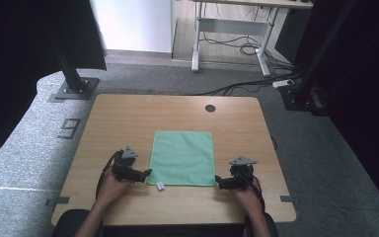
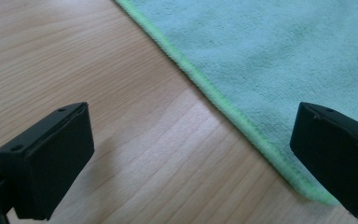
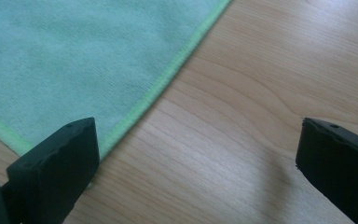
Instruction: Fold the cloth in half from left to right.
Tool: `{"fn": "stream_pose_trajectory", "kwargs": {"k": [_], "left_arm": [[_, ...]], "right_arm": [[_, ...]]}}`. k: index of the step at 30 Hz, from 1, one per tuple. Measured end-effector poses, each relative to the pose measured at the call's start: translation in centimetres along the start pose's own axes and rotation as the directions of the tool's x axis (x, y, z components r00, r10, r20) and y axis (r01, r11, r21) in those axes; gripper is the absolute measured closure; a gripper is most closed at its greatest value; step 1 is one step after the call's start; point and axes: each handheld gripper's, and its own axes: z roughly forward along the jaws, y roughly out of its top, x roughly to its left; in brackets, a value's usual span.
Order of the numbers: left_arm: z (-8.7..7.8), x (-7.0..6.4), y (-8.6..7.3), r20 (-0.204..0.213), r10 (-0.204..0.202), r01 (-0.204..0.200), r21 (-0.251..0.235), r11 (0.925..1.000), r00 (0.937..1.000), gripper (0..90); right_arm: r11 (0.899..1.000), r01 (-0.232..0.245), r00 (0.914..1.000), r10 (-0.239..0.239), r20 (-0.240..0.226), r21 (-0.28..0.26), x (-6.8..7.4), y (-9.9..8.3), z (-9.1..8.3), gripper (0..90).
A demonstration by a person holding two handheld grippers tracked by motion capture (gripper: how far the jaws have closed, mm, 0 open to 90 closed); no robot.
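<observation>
Green microfibre cloth (image 1: pixel 183 158) lies flat and square near the middle of the wooden table (image 1: pixel 118 118), its near edge toward you, a small white tag (image 1: pixel 160 185) poking out at the near left corner. Your left gripper (image 1: pixel 147 173) sits just beside that near left corner, jaws spread wide and holding nothing; your right gripper (image 1: pixel 217 181) sits just beside the near right corner, likewise spread and empty. The step in hand looks like taking both near corners, probably to fold the cloth. To do it well: bring each gripper in low and level so one jaw slides under the hem and the other comes down on top; pinch the stitched border rather than the soft pile, and close both sides together so the cloth does not skew. In the left gripper view the bright hem (image 2: pixel 223 102) runs diagonally between the jaws, the corner tucked close against the right-hand jaw, the left-hand jaw over bare wood. In the right gripper view the hem (image 3: pixel 168 74) passes by the left-hand jaw, which overlaps the corner; the other jaw stands well apart over wood. Neither jaw pair touches the cloth yet, as far as can be told.
</observation>
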Motion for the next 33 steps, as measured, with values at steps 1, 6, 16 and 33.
{"fn": "stream_pose_trajectory", "kwargs": {"k": [1, 6, 16, 33], "left_arm": [[0.2, -0.2, 0.0, -0.004, 0.008, -0.008, 0.007, 0.9999, 1.0, 0.0], [0.7, -0.6, 0.0, -0.035, 0.033, -0.031, 0.049, 0.9983, 0.9989, 0.0], [0.6, -1.0, -0.4, -0.044, 0.022, -0.019, 0.072, 0.9972, 0.9988, 0.4], [0.2, -5.0, -1.2, 0.021, 0.074, -0.075, 0.074, 0.9944, 0.997, 0.3]], "right_arm": [[1.0, -0.001, 1.0, 0.001, -0.003, -0.001, 0.1, 0.1, 0.0, 0.0], [1.0, 0.017, 0.9998, -0.017, -0.012, 0.004, 0.8, 0.2, 0.4, 0.0], [0.998, 0.042, 0.9991, -0.041, -0.007, 0.055, 1.5, 0.1, 1.1, 0.0], [0.999, 0.004, 0.9985, -0.007, 0.055, 0.046, -0.8, -0.3, 0.6, 0.0]]}}
